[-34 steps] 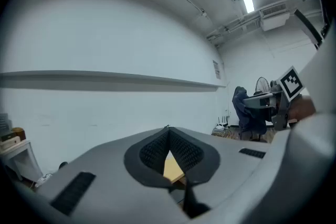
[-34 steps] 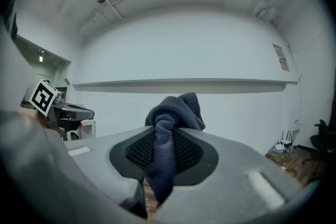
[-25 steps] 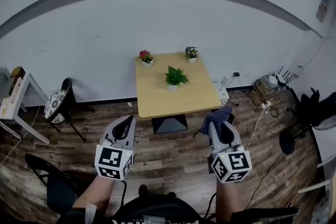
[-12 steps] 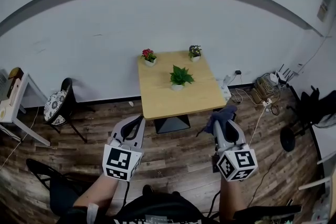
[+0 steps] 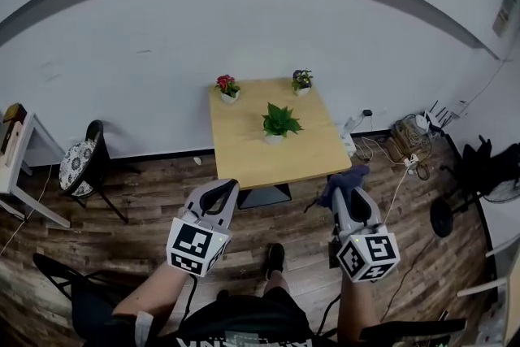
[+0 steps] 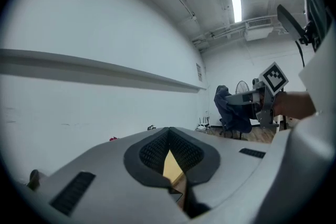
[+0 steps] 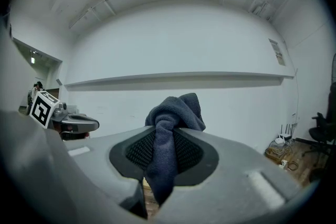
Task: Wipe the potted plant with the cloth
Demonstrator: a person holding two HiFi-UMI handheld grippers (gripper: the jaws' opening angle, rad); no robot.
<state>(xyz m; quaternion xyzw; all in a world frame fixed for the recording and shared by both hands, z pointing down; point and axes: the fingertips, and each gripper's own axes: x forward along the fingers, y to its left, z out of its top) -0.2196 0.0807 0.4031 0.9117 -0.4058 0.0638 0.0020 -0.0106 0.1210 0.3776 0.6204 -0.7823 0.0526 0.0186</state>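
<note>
cloth [image 7: 176, 110] | clamped in right gripper [image 7: 166, 150] | green potted plant [image 5: 279, 123]: head view only

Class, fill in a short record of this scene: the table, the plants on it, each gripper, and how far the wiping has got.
table: light wooden table, set against a white wall
plants: green leafy plant in the middle; red-flowered plant back left; small plant back right
left gripper: shut, empty
right gripper: shut on dark blue cloth
progress: both grippers short of the table; no plant touched yet
</note>
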